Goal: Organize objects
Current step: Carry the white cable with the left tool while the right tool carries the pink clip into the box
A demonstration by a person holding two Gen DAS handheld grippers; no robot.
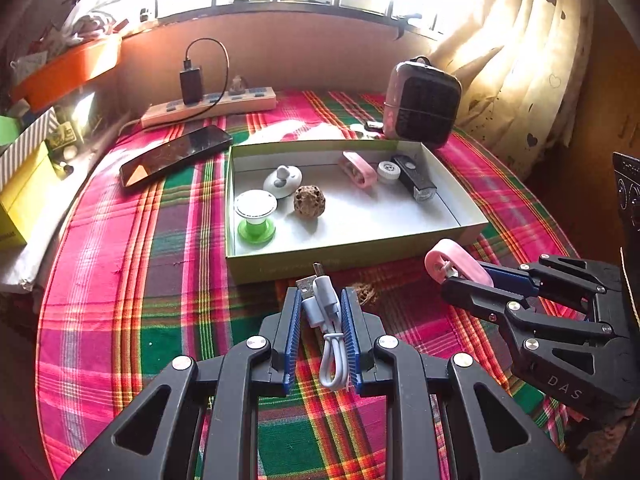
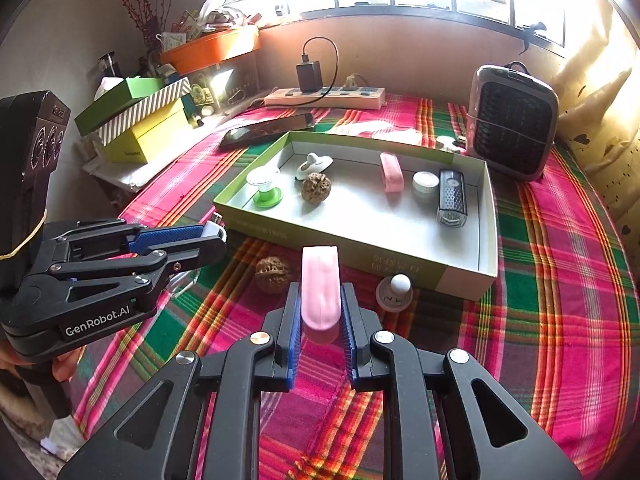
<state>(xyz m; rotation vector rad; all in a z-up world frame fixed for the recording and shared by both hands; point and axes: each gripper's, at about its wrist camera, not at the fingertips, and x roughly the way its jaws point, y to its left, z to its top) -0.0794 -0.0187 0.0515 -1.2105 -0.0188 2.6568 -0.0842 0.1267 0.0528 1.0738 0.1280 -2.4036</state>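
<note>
Your left gripper [image 1: 320, 312] is pinching a coiled USB cable [image 1: 326, 320], your right gripper [image 2: 320, 312] a pink case [image 2: 319, 292]; both, gripped loosely, are risking slipping short of the box [image 2: 400, 260] at frame centre.

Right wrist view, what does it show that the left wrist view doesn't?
Only the right wrist view shows the white knob and most of the loose walnut lying on the cloth before the box. Only the left wrist view shows the cable fully, clamped in the left gripper. Both show the pink case in the right gripper.
</note>
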